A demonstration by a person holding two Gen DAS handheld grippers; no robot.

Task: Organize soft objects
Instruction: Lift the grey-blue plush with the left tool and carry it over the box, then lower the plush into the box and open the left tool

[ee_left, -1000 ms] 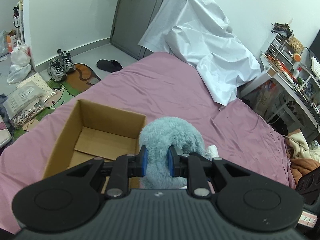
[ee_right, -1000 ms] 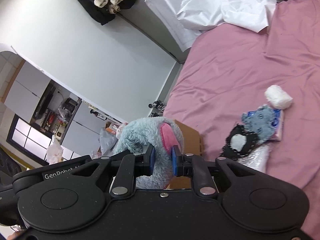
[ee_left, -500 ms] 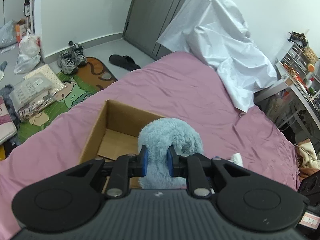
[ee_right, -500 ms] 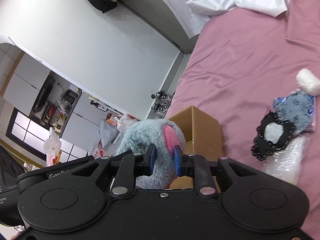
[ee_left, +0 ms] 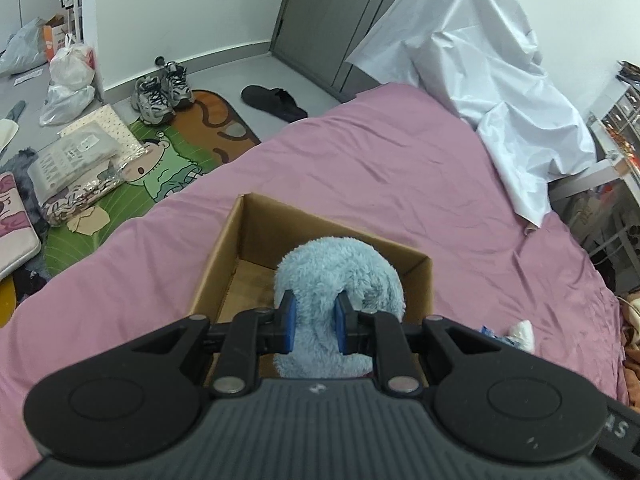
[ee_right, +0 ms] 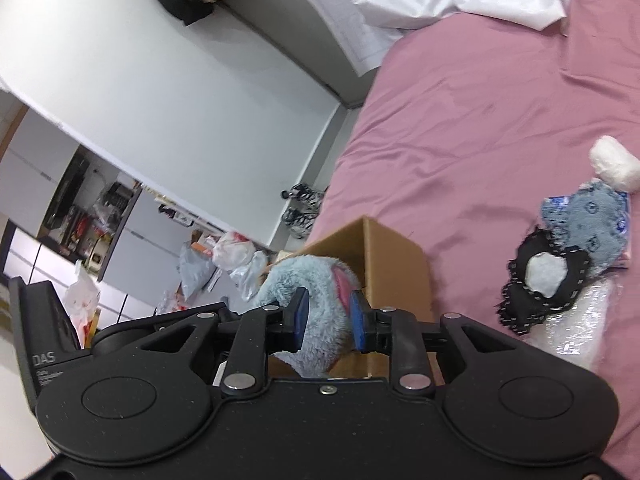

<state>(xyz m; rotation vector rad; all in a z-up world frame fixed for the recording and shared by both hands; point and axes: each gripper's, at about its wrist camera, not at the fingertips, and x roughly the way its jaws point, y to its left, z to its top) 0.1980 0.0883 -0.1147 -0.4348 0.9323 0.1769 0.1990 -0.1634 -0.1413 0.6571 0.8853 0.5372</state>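
A light blue plush toy (ee_left: 340, 276) hangs over the open cardboard box (ee_left: 280, 224) on the pink bed (ee_left: 400, 152). My left gripper (ee_left: 314, 322) is shut on the plush's lower part. In the right wrist view my right gripper (ee_right: 328, 318) grips the same plush (ee_right: 316, 292) near its pink patch. Its jaws are opening, and the fur still fills the gap between the pads. The box (ee_right: 396, 264) sits just behind. To its right lie a white roll (ee_right: 614, 164), a blue-grey cloth (ee_right: 588, 224), a black lace-edged piece (ee_right: 540, 280) and a clear plastic bag (ee_right: 576, 328).
A white sheet (ee_left: 500, 64) drapes over the bed's far end. On the floor to the left are sneakers (ee_left: 160, 92), a black slipper (ee_left: 276, 102), a cartoon mat (ee_left: 160, 168) and plastic bags (ee_left: 68, 80). A cluttered desk (ee_left: 616, 128) stands at the right.
Both grippers carried the plush over to the box and lower, so it now hangs above the box's opening. The right gripper's blue pads stand slightly wider apart than before.
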